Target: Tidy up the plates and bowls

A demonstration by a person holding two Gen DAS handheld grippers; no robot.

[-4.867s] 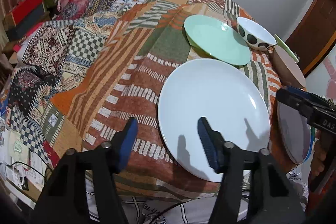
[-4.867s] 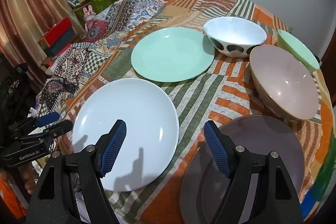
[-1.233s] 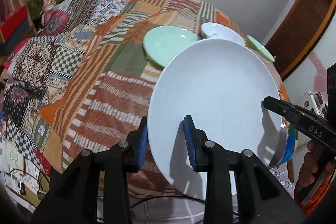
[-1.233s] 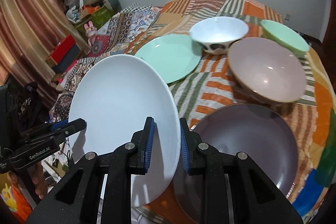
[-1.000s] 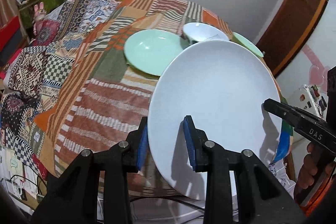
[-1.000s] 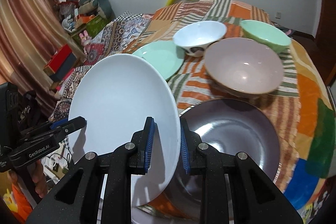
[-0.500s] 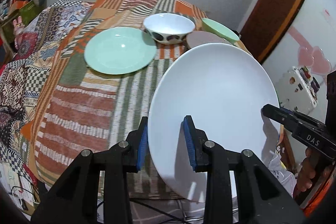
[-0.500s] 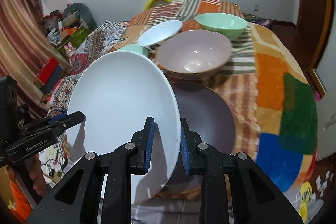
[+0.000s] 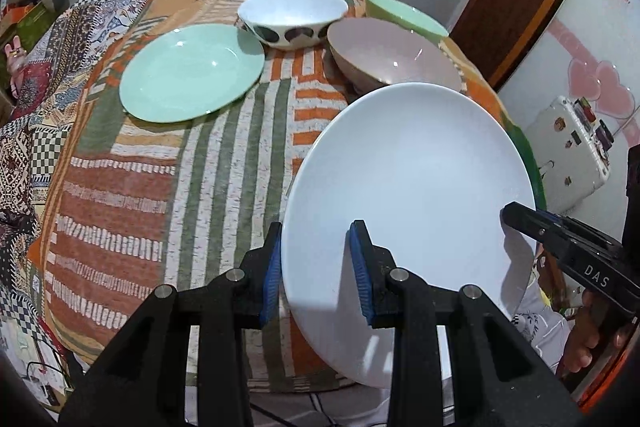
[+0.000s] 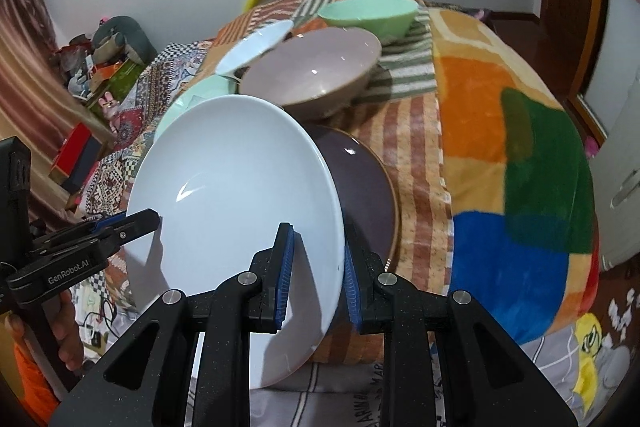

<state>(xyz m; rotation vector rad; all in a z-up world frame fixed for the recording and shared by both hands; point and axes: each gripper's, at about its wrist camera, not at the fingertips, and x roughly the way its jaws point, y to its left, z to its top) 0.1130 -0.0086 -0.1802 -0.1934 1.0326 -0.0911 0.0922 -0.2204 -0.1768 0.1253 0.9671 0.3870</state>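
A large white plate (image 9: 412, 187) (image 10: 236, 195) is lifted off the table, gripped on opposite rims. My left gripper (image 9: 318, 267) is shut on its near left rim; my right gripper (image 10: 316, 271) is shut on its right rim. Under the white plate lies a dark purple plate (image 10: 364, 187), partly hidden in the right wrist view. A mint green plate (image 9: 192, 71) lies at the back left. Behind it stand a white spotted bowl (image 9: 292, 17), a mauve bowl (image 9: 392, 55) (image 10: 316, 71) and a mint green bowl (image 9: 404, 13) (image 10: 368, 13).
The table is covered with a patchwork cloth (image 9: 132, 187) that hangs over its edges. A hand (image 9: 584, 343) holds the right gripper's handle at lower right. Boxes and toys (image 10: 100, 67) lie on the floor at far left. A white cabinet (image 9: 572, 155) stands to the right.
Both grippers have carried the white plate to the right across the table, so that it now hangs over the dark purple plate. Both grips stay shut on its rim.
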